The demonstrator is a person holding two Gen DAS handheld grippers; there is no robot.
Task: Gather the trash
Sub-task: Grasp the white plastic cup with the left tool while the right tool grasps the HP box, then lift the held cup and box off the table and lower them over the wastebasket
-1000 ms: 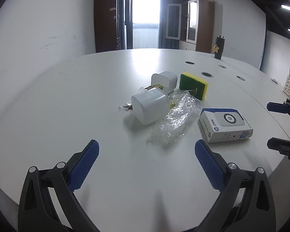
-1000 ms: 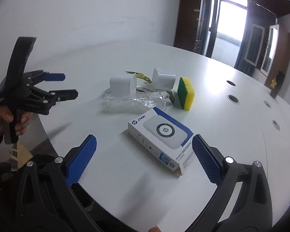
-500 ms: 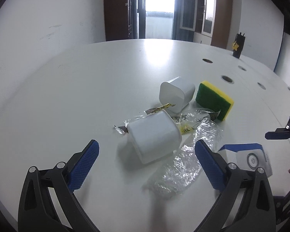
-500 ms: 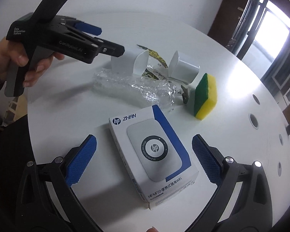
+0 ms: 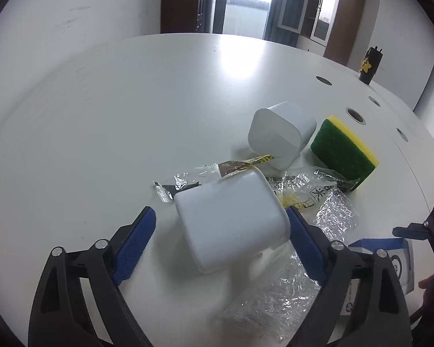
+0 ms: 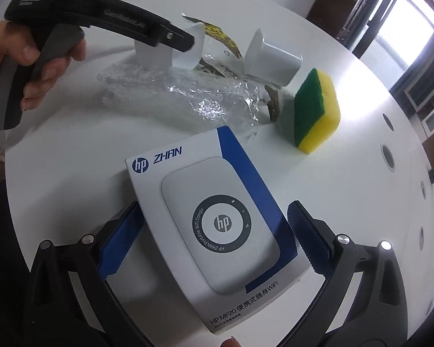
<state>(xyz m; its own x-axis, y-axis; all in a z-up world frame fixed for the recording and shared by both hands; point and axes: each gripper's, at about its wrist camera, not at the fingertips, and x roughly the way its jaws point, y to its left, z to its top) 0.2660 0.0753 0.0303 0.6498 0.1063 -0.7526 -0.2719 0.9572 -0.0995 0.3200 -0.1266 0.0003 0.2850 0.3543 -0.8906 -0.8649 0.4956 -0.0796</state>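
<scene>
Left wrist view: the left gripper (image 5: 220,231) has just been closing, jaws apart astride the white rounded plastic cup (image 5: 231,219) lying on the white round table (image 5: 130,101). It should be centred before squeezing.

Right gripper (image 6: 214,231): apart.

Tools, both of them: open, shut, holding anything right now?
Left tool: open, just been closing around the white container, not gripping yet.
Right tool: open, straddling the HP box, not gripping.

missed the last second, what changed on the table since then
Both claws came in and down: the left claw, its jaws just closing, now straddles the near white cup; the right claw straddles the router box. Neither grips yet. Sponge, plastic wrap and far cup stayed put.
</scene>
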